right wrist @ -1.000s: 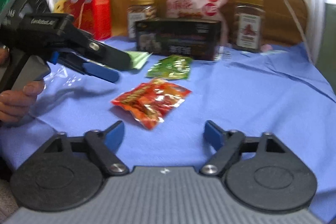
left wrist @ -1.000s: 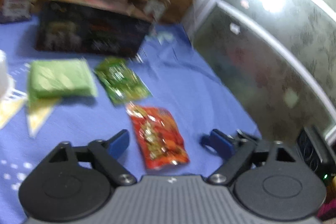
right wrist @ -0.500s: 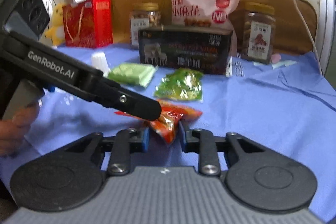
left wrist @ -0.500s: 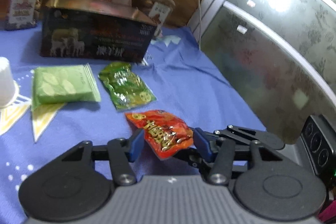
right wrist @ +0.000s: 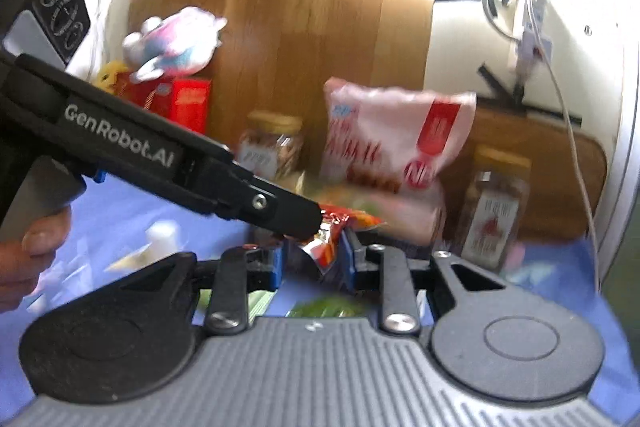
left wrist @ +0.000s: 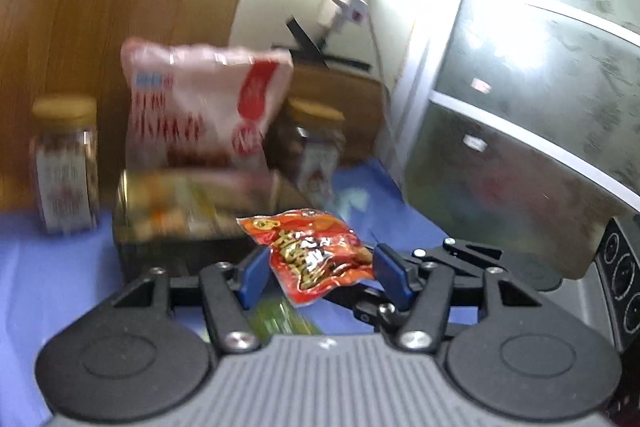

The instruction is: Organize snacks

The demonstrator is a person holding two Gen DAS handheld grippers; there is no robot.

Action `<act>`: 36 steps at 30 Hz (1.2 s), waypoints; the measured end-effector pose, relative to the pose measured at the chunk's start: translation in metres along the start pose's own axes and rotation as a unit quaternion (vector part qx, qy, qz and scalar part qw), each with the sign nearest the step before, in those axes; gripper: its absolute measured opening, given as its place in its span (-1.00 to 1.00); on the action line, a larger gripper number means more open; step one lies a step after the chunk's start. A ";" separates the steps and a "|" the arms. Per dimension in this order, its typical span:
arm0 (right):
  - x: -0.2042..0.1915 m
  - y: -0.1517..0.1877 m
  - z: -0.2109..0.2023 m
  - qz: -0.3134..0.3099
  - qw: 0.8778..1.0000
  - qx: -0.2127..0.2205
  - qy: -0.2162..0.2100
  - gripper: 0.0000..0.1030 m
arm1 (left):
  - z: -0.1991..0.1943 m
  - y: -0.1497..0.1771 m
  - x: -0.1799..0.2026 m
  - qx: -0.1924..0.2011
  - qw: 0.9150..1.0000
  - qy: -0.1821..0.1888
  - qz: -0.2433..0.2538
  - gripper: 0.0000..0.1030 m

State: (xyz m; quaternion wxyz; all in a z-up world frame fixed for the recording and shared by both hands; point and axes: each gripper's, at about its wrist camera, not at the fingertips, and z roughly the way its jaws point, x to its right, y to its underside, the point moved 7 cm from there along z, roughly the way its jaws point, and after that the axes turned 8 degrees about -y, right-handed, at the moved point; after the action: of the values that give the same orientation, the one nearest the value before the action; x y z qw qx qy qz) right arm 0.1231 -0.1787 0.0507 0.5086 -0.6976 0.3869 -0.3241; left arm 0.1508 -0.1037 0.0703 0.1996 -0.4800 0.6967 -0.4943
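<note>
Red snack packet (left wrist: 316, 251) lifted off table, right gripper (right wrist: 314, 259) clamped on it, left gripper (left wrist: 320, 273) jaws just reopening w/ packet between, grip unclear

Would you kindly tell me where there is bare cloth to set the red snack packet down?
Bare blue cloth lies left of the dark box, in front of the left jar. Another bare patch lies in front of the right jar. The back row around the pink bag is crowded.
</note>
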 end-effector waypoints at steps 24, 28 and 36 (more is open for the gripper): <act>-0.070 0.043 0.046 0.124 0.971 -0.103 -0.179 0.21 | -0.087 0.064 -0.173 0.010 0.971 -0.123 -0.204 0.54; -0.104 0.032 0.080 0.069 0.972 -0.118 -0.189 0.23 | -0.079 0.071 -0.177 0.005 0.967 -0.109 -0.229 0.54; -0.110 0.047 0.117 0.063 0.971 -0.160 -0.168 0.20 | -0.049 0.074 -0.155 -0.016 0.978 -0.145 -0.147 0.61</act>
State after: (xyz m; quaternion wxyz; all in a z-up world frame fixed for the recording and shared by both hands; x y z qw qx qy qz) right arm 0.1585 -0.0375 -0.0326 0.4671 -0.7887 0.3860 -0.1034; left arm 0.1505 0.0586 -0.0041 0.2158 -0.6466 0.5906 -0.4319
